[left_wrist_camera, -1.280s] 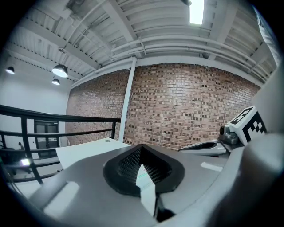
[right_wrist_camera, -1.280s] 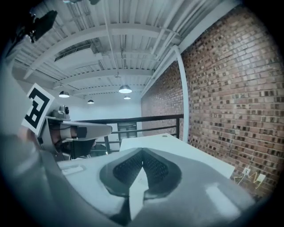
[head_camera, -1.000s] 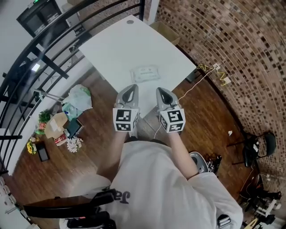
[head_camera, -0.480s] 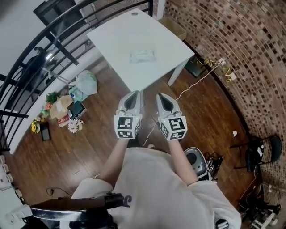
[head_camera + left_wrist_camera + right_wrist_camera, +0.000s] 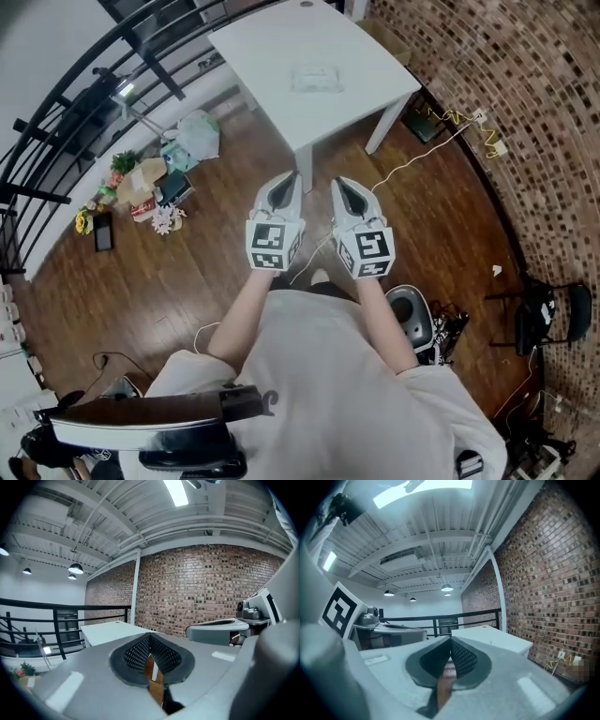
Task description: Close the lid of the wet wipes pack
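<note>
Up at twelve o'clock, the wet wipes pack (image 5: 316, 77) lies flat on the white table (image 5: 267, 52), well apart from both grippers. The left gripper (image 5: 284, 190) and right gripper (image 5: 347, 192) hang side by side over the wooden floor (image 5: 216, 244), each with jaws pressed together on nothing, pointing toward twelve.

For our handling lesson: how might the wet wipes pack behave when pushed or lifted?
The wet wipes pack lies flat and low, so it would likely slide, not roll. It looks like a soft pouch, probably floppy.
</note>
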Action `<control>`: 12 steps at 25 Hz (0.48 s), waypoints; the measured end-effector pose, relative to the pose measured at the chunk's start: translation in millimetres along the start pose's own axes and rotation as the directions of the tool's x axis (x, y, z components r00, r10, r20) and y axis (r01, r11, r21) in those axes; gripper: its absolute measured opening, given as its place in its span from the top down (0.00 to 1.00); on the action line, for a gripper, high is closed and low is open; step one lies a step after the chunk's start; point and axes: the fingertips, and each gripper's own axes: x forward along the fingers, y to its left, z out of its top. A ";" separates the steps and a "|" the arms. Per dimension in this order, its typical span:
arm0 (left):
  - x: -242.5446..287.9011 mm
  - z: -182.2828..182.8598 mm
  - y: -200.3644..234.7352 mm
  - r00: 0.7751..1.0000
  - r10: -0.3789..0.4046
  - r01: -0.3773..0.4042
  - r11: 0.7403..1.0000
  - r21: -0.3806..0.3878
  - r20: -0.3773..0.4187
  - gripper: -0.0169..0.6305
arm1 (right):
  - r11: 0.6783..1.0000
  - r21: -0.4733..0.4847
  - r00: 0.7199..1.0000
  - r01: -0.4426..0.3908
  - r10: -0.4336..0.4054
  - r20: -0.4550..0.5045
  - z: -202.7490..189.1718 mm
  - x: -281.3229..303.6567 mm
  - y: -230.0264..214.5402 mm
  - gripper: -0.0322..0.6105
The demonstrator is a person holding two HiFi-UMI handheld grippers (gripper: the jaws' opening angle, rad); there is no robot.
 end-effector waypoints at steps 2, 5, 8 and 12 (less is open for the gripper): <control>-3.9 10.9 0.4 1.000 -0.021 0.021 1.000 0.013 0.016 0.95 | 1.000 -0.017 1.000 0.019 -0.018 0.020 11.6 -0.7 1.1 0.97; -17.1 18.2 6.5 0.999 -0.040 0.040 0.999 0.023 0.025 0.95 | 0.999 -0.009 0.998 0.049 -0.048 0.029 19.0 -1.7 6.4 0.97; -35.0 20.1 24.0 0.999 -0.035 0.035 0.999 0.019 0.031 0.95 | 0.998 -0.016 0.998 0.055 -0.054 0.039 24.4 0.2 25.5 0.97; -44.3 17.1 51.2 1.000 -0.016 0.016 1.000 -0.007 0.025 0.95 | 0.998 -0.054 0.999 0.028 -0.026 0.034 27.3 9.4 55.8 0.97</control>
